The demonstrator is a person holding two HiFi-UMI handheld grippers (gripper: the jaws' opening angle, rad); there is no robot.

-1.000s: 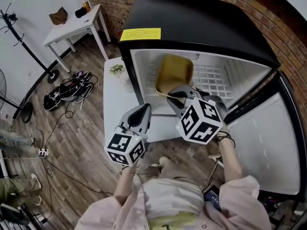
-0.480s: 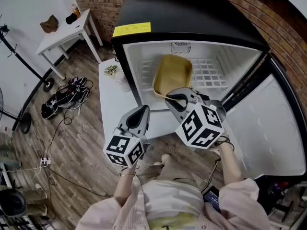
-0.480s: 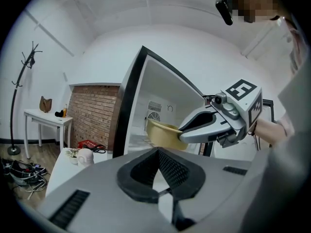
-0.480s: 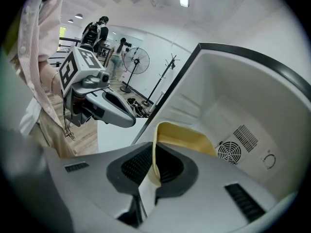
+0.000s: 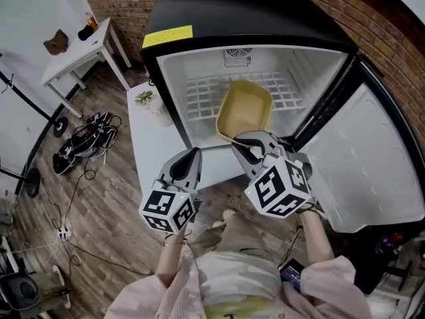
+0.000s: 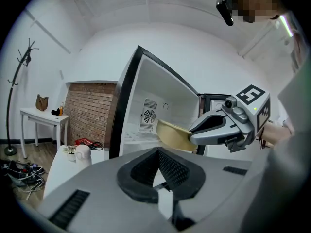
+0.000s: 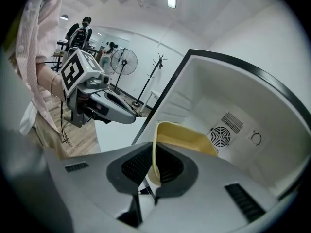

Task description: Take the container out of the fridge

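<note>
The fridge (image 5: pixel 246 18) stands with its door (image 5: pixel 358 158) swung wide. The yellow container (image 5: pixel 246 108) sits tilted at the fridge's open front, its far end over the wire shelf (image 5: pixel 199 95) inside. Your right gripper (image 5: pixel 240 141), just in front of the fridge, has its jaws pinched nearly together on the container's near rim. Your left gripper (image 5: pixel 192 153) hangs in front of the fridge's left wall, jaws closed on nothing.

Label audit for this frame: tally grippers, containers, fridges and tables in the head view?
Grey handheld grippers: 2 (left gripper, right gripper)
Yellow plastic container: 1
Black open fridge: 1
White tables: 2 (tall table, low table)
Total: 6
</note>
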